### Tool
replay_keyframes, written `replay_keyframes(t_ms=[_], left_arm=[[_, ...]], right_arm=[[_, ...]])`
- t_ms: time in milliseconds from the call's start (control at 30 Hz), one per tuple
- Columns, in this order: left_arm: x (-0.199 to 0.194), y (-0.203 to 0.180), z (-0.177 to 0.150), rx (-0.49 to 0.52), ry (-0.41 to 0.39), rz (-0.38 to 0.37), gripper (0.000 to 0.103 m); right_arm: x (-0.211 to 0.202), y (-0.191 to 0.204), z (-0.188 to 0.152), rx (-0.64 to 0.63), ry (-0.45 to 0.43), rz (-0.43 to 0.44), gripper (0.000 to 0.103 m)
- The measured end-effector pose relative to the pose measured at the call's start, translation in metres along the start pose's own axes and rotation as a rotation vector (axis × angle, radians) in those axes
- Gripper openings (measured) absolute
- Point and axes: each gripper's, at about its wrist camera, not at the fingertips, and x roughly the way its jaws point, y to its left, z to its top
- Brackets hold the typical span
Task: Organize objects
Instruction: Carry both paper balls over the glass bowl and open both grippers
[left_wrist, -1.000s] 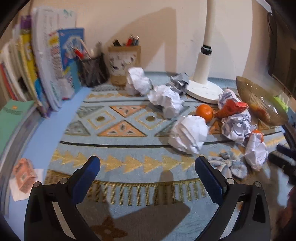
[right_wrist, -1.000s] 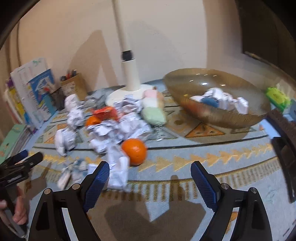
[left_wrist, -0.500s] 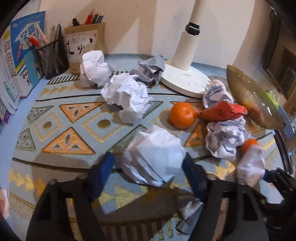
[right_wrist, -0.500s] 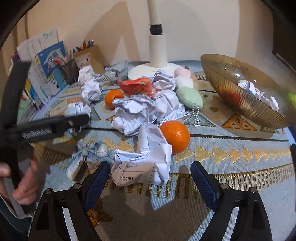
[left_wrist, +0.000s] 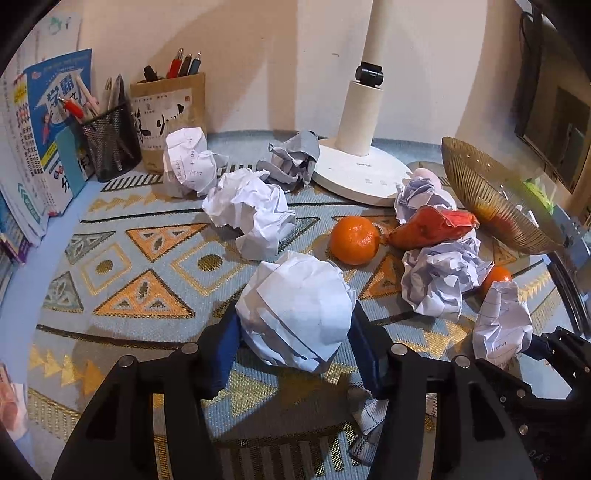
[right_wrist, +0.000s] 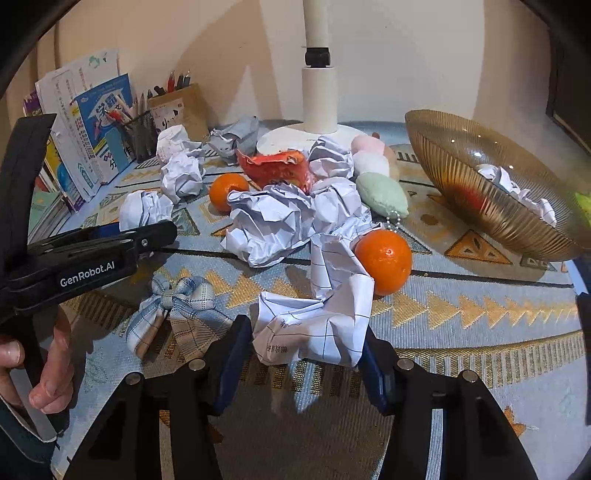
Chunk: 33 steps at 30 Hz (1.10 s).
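Closing in on two wads at once, both tools have just been narrowing their jaws, and each now has paper between its blue pads. The left gripper clamps a rounded white paper ball that sits on the patterned mat; the right gripper pinches a looser, lined paper wad near the mat's front edge.

The likely trouble is grip — crumpled paper gives under pressure, so the pads may only crush the outer folds and let the wad slide out on the lift. The lined wad looks the riskier of the two: a long flap rises from it and leans against an orange, so pulling it up could nudge the fruit and set it rolling across the mat.

The two tools also work close together; the left one's black arm reaches across the right wrist view, just above a plaid bow, and a careless swing toward the amber bowl — which already holds some crumpled paper — could knock one tool against the other or catch the bowl's raised rim. The bowl as destination is my judgement, not something shown.
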Motion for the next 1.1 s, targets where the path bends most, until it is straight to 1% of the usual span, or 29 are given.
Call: replay_keyframes(t_ms=[100,167,233,267,333,400,467,500,567,633,700,733,800,867,900,967,1000,1033,1067,1100], left_arm=[[-0.003,-0.003,0.0,0.001,-0.006,0.012,0.05],[-0.016,-0.009,0.001,0.012,-0.021,0.007,0.05],[-0.035,-0.018,0.006,0.011,-0.06,-0.032,0.049],[-0.046,-0.024,0.01,0.009,-0.083,-0.057,0.049],[-0.068,-0.043,0.028,0.016,-0.138,-0.106,0.049],[-0.08,-0.068,0.047,0.051,-0.17,-0.159,0.05],[-0.083,-0.091,0.065,0.083,-0.175,-0.212,0.05],[-0.081,-0.107,0.078,0.099,-0.174,-0.251,0.05],[-0.072,-0.129,0.094,0.121,-0.183,-0.29,0.05],[-0.049,-0.156,0.111,0.156,-0.163,-0.282,0.05],[-0.024,-0.178,0.125,0.187,-0.147,-0.258,0.05],[-0.011,-0.188,0.132,0.197,-0.14,-0.247,0.05],[0.012,-0.202,0.144,0.201,-0.125,-0.227,0.049],[0.026,-0.213,0.148,0.211,-0.115,-0.228,0.049],[0.033,-0.219,0.15,0.213,-0.112,-0.227,0.05],[0.041,-0.226,0.153,0.213,-0.114,-0.239,0.063],[0.045,-0.231,0.153,0.228,-0.106,-0.272,0.087],[0.046,-0.233,0.153,0.238,-0.092,-0.284,0.098],[0.045,-0.232,0.152,0.231,-0.088,-0.287,0.098],[0.041,-0.228,0.151,0.218,-0.092,-0.295,0.098]], right_arm=[[-0.007,0.004,-0.001,-0.023,-0.028,0.02,0.052],[-0.02,0.008,-0.005,-0.042,-0.077,0.029,0.052],[-0.036,0.002,-0.011,-0.025,-0.108,0.076,0.052],[-0.041,-0.002,-0.012,-0.017,-0.117,0.08,0.052],[-0.06,-0.017,-0.011,0.002,-0.148,0.045,0.052],[-0.082,-0.039,0.001,0.037,-0.195,0.008,0.052],[-0.108,-0.067,0.02,0.083,-0.253,-0.036,0.052],[-0.117,-0.078,0.029,0.099,-0.277,-0.053,0.052],[-0.136,-0.108,0.05,0.143,-0.327,-0.093,0.052],[-0.143,-0.133,0.064,0.177,-0.361,-0.101,0.052],[-0.143,-0.163,0.078,0.232,-0.38,-0.143,0.052],[-0.138,-0.177,0.083,0.259,-0.373,-0.155,0.052],[-0.119,-0.205,0.093,0.312,-0.328,-0.166,0.052],[-0.097,-0.226,0.099,0.335,-0.27,-0.164,0.052],[-0.09,-0.232,0.101,0.343,-0.256,-0.165,0.052],[-0.078,-0.248,0.103,0.365,-0.234,-0.174,0.053],[-0.073,-0.253,0.104,0.373,-0.224,-0.172,0.055],[-0.067,-0.259,0.105,0.381,-0.21,-0.169,0.059],[-0.058,-0.267,0.108,0.392,-0.18,-0.168,0.068],[-0.054,-0.271,0.108,0.401,-0.164,-0.159,0.069]])
